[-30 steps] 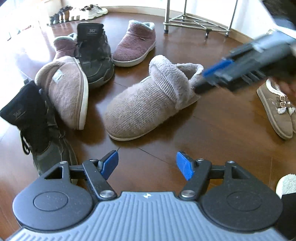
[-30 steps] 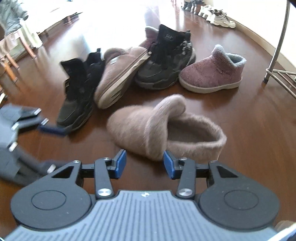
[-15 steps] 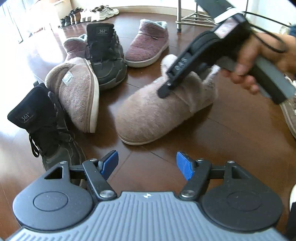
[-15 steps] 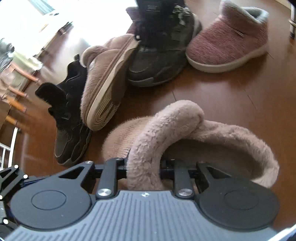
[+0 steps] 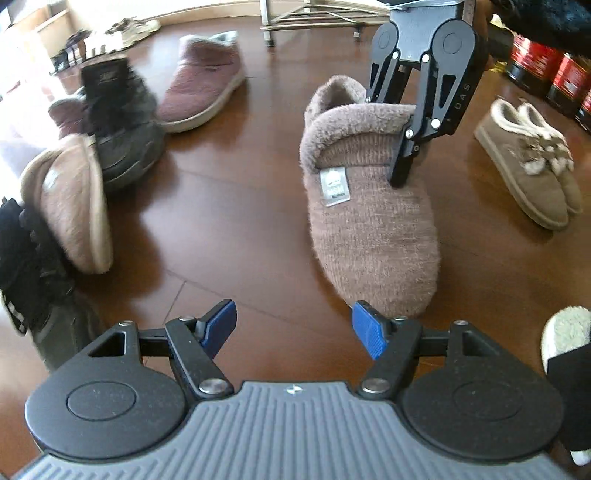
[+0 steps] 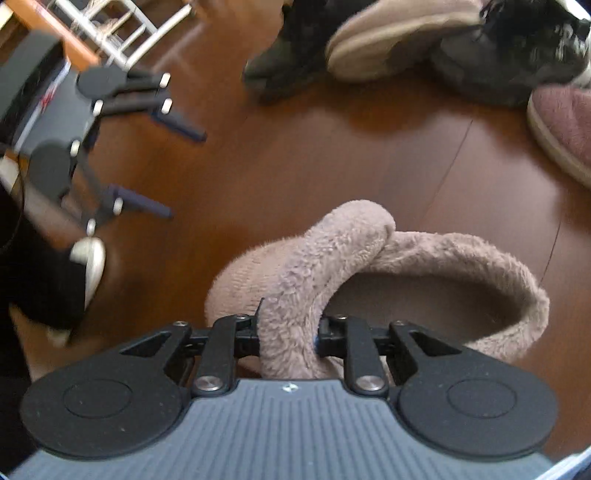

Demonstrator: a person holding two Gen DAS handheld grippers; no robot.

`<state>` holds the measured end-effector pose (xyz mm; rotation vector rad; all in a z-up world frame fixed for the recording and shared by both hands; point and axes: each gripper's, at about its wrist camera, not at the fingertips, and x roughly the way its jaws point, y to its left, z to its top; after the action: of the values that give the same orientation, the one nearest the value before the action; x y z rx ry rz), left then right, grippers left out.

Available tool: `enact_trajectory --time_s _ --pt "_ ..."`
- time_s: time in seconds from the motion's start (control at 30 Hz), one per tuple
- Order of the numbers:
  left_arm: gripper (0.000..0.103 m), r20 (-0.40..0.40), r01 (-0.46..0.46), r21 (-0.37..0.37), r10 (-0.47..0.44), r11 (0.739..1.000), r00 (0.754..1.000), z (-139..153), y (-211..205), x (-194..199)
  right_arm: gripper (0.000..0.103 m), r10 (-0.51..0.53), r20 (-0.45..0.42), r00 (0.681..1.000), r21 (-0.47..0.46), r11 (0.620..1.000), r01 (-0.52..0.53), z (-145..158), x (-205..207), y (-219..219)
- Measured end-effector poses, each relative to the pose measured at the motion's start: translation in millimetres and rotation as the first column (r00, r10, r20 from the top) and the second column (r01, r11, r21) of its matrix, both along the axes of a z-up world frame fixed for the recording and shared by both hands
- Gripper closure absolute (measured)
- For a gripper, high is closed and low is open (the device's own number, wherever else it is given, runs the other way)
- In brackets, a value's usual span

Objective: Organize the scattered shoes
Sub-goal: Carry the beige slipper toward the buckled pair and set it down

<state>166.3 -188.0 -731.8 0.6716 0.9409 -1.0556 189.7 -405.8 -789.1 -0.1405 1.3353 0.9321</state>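
Right hand-held gripper [image 6: 288,338]: clamped across the folded fleece cuff of the taupe knit slipper [image 5: 369,221], one finger outside the cuff, one inside the opening. The slipper sits near the middle of the wooden floor [image 5: 240,206], toe pointing toward the left wrist camera; whether its sole touches the boards cannot be told.

Left hand-held gripper [image 5: 293,328]: spread wide, holding nothing, blue ribbed pads [image 5: 369,334] bare, just short of the slipper's toe.

Clearance: open boards lie between the slipper and the shoe pile [image 5: 85,177] to the left. A tan fur-trimmed pair [image 5: 532,173] stands well apart on the right. A metal rack [image 5: 314,18] edges the far side.

Materials: slipper body is ribbed knit, rounded toe, plush collar, small grey label [image 5: 334,186]. The pile holds a matching slipper on its side, dark lace-up boots and a mauve ankle slipper [image 5: 203,85].
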Motion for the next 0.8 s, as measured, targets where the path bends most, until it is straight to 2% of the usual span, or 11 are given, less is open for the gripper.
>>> enact_trajectory --time_s 0.27,0.5,0.7,0.8 --pt "0.032 -0.009 0.072 0.021 -0.072 0.997 0.997 -3 -19 -16 0.085 0.192 -0.001 0.981 -0.046 0.980 -0.192 2 -11 -1" --pt "0.032 -0.023 0.090 0.032 -0.089 0.995 0.996 -5 -26 -24 0.085 0.192 -0.012 0.981 -0.027 0.981 -0.193 5 -14 -18" --pt "0.032 -0.037 0.101 0.040 -0.100 0.994 0.994 -6 -33 -29 0.086 0.272 -0.039 0.962 -0.007 0.962 -0.272 6 -22 -27" --pt "0.032 -0.043 0.107 0.044 -0.105 0.993 0.994 -6 -36 -32 0.086 0.268 -0.027 0.963 0.017 0.963 -0.267 5 -24 -29"
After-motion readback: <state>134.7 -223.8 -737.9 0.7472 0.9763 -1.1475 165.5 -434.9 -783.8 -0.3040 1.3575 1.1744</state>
